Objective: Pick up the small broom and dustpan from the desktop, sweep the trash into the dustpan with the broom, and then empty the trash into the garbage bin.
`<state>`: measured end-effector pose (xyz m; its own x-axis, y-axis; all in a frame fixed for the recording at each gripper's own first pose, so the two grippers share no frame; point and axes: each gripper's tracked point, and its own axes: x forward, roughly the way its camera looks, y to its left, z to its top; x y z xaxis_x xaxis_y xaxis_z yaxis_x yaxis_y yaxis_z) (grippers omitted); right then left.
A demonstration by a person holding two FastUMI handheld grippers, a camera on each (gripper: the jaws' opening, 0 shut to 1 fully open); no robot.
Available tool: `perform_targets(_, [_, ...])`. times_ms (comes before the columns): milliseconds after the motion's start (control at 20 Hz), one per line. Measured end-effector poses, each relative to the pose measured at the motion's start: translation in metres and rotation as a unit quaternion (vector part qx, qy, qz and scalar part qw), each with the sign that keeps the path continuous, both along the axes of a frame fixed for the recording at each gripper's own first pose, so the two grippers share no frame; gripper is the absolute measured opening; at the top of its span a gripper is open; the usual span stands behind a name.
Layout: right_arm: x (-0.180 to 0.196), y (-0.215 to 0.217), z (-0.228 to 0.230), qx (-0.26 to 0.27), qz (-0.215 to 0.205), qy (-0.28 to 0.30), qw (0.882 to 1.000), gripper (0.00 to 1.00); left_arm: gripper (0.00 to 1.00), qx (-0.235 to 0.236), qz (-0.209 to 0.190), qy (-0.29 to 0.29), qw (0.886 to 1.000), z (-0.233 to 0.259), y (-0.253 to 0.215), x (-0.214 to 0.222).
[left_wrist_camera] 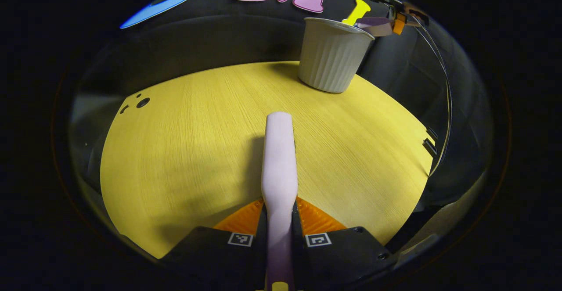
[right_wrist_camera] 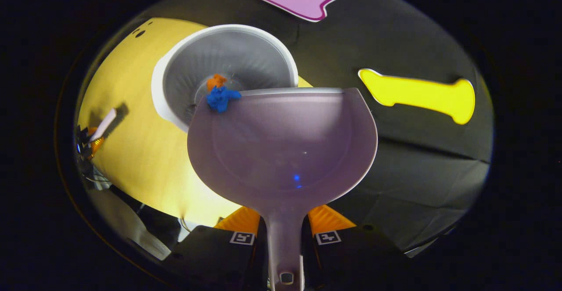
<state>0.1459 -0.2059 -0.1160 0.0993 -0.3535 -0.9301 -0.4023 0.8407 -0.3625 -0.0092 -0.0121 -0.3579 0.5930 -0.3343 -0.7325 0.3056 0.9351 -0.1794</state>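
My left gripper (left_wrist_camera: 279, 214) is shut on the pale pink broom (left_wrist_camera: 279, 159), which points forward low over the yellow desktop (left_wrist_camera: 184, 150). My right gripper (right_wrist_camera: 284, 220) is shut on the handle of the purple dustpan (right_wrist_camera: 283, 144). The pan is held above the white ribbed garbage bin (right_wrist_camera: 246, 54), its front lip over the bin's opening. A blue scrap (right_wrist_camera: 221, 98) sits at the lip's left corner, and an orange scrap (right_wrist_camera: 215, 81) lies just past it, inside the bin. In the left gripper view the bin (left_wrist_camera: 331, 56) stands at the far right with the dustpan (left_wrist_camera: 376, 26) over its rim.
The desktop's edge curves close behind and to the right of the bin. A few small round holes (left_wrist_camera: 141, 102) mark the desktop's far left. In the right gripper view the left gripper with the broom (right_wrist_camera: 105, 123) hovers at the far left over the desktop (right_wrist_camera: 131, 150).
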Motion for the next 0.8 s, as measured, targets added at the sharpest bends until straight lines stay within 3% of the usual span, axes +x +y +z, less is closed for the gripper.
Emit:
perform_targets(50, [0.003, 0.003, 0.000, -0.001, 0.006, 0.003, 1.000, 0.35, 0.25, 0.000, 0.001, 0.000, 1.000, -0.001, 0.000, 0.000])
perform_targets(150, [0.009, 0.011, 0.000, 0.003, 0.007, 0.007, 1.000, 0.35, 0.32, 0.000, 0.004, 0.000, 1.000, -0.001, 0.000, 0.001])
perform_targets(200, [0.010, 0.013, -0.001, 0.002, 0.011, 0.009, 1.000, 0.35, 0.26, 0.000, 0.005, 0.000, 1.000, -0.001, 0.001, 0.001])
perform_targets(350, [0.015, 0.011, -0.004, -0.002, 0.019, 0.005, 1.000, 0.35, 0.29, 0.000, 0.004, -0.001, 1.000, -0.001, -0.001, 0.001])
perform_targets(450, [0.012, 0.013, -0.005, 0.009, 0.014, 0.001, 1.000, 0.35, 0.26, 0.002, 0.005, -0.004, 1.000, 0.000, 0.000, 0.003])
perform_targets(550, [0.013, 0.012, -0.005, 0.027, 0.000, -0.016, 0.999, 0.35, 0.26, 0.004, 0.006, -0.005, 1.000, 0.001, 0.001, 0.005])
perform_targets(650, [0.008, 0.017, -0.004, 0.060, -0.025, -0.047, 0.997, 0.35, 0.32, 0.002, 0.011, -0.005, 1.000, 0.002, 0.002, 0.006])
perform_targets(700, [0.005, 0.021, 0.002, 0.077, -0.034, -0.063, 0.994, 0.35, 0.26, 0.001, 0.013, -0.006, 1.000, 0.003, 0.002, 0.006])
perform_targets(800, [-0.009, 0.025, 0.017, 0.114, -0.042, -0.089, 0.989, 0.35, 0.29, 0.002, 0.017, -0.007, 1.000, 0.005, 0.002, 0.008])
